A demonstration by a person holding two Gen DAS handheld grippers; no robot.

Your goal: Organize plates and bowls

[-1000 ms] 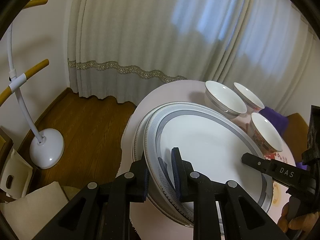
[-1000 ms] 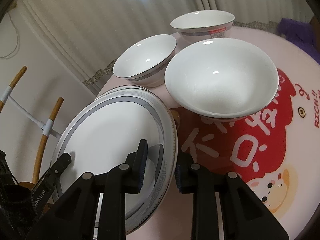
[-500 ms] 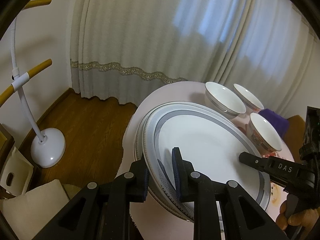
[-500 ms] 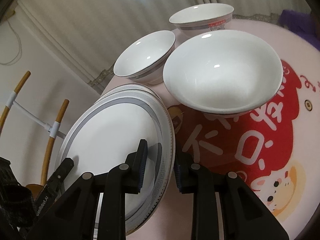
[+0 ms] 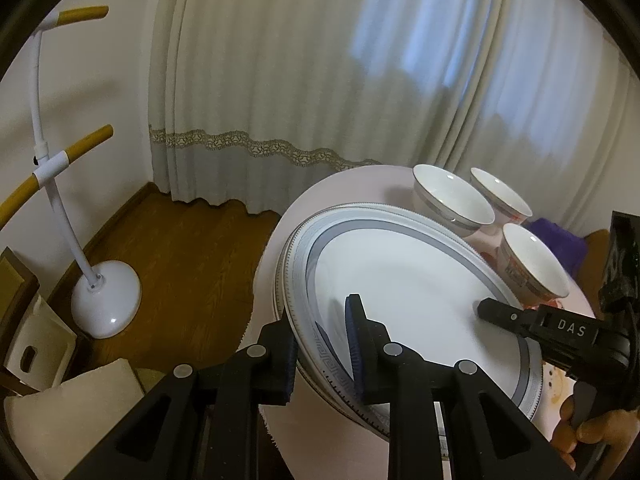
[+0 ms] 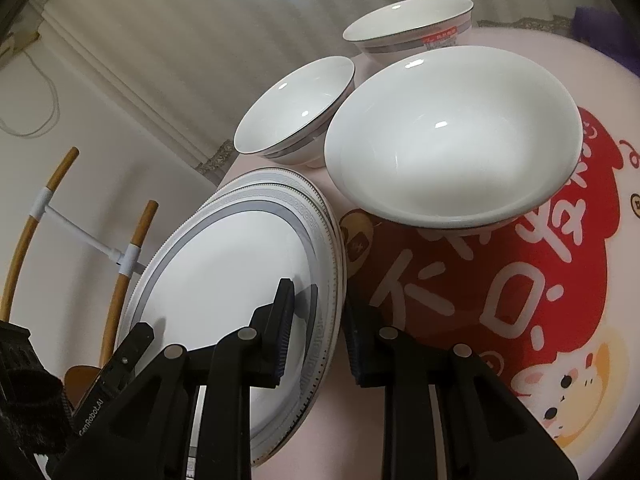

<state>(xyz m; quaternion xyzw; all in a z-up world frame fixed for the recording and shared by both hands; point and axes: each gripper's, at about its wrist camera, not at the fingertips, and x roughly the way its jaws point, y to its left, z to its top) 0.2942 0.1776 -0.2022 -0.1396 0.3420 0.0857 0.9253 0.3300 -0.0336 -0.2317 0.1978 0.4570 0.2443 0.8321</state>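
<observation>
Left wrist view: the left gripper (image 5: 322,344) is clamped on the near rim of the top plate (image 5: 404,292), which is on a stack on the round table (image 5: 344,184); three bowls (image 5: 454,202) stand behind.

Right wrist view: the right gripper (image 6: 318,332), its jaws just closing further, pinches the same plate's opposite rim; a large bowl (image 6: 452,140) sits just beside.

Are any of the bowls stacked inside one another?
No: the three bowls stand separately on the table.
</observation>
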